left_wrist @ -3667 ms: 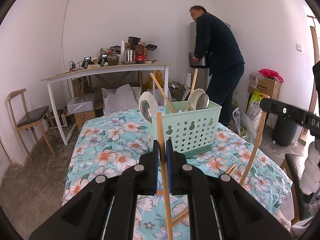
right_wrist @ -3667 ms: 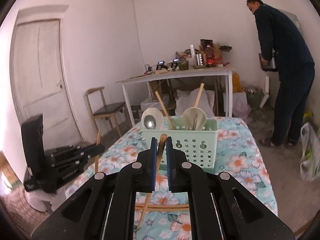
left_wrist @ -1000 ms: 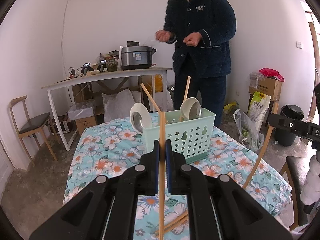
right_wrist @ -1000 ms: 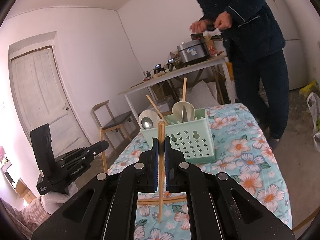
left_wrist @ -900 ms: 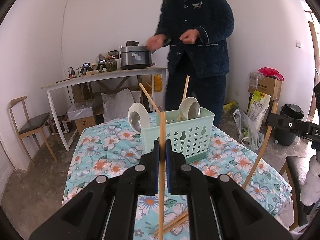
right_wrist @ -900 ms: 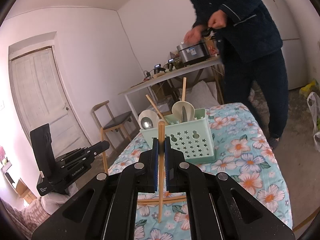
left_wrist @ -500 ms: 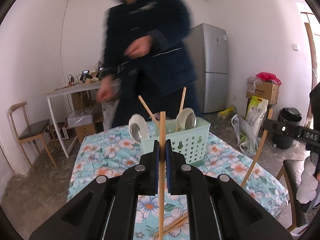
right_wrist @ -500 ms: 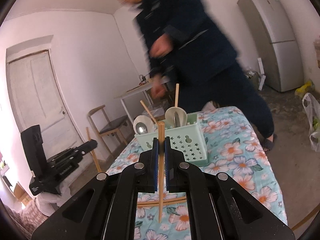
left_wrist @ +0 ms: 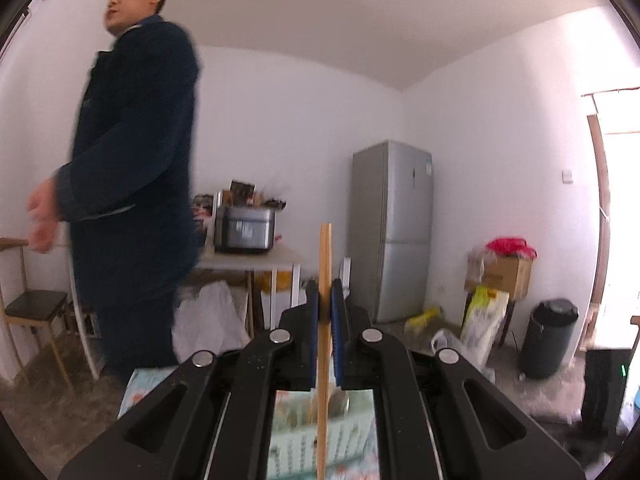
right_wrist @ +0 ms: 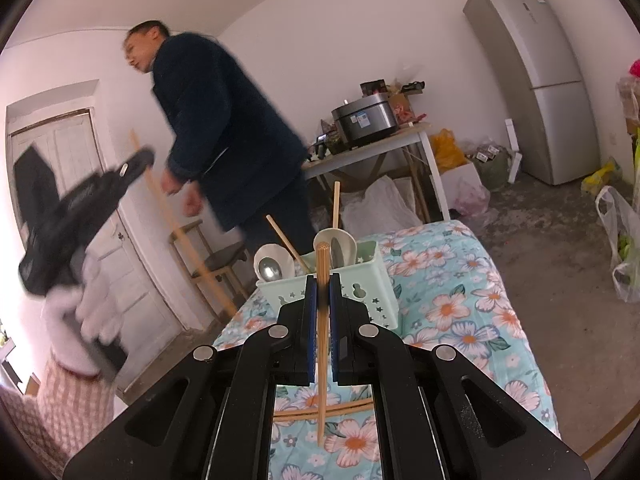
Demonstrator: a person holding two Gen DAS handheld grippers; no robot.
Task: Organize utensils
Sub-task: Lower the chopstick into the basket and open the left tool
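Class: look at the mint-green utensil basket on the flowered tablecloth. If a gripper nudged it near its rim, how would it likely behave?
The basket looks like thin perforated plastic, so it is probably light and would slide on the tablecloth rather than resist. It holds upright spoons and chopsticks that rise above its rim, so a high push might tip it.

Utensil basket (right_wrist: 372, 280) on table (right_wrist: 480, 320), seemingly before bystander (right_wrist: 224, 128).

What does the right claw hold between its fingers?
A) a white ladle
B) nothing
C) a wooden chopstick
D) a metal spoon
C: the right claw is shut on an upright wooden chopstick, in front of the green basket.
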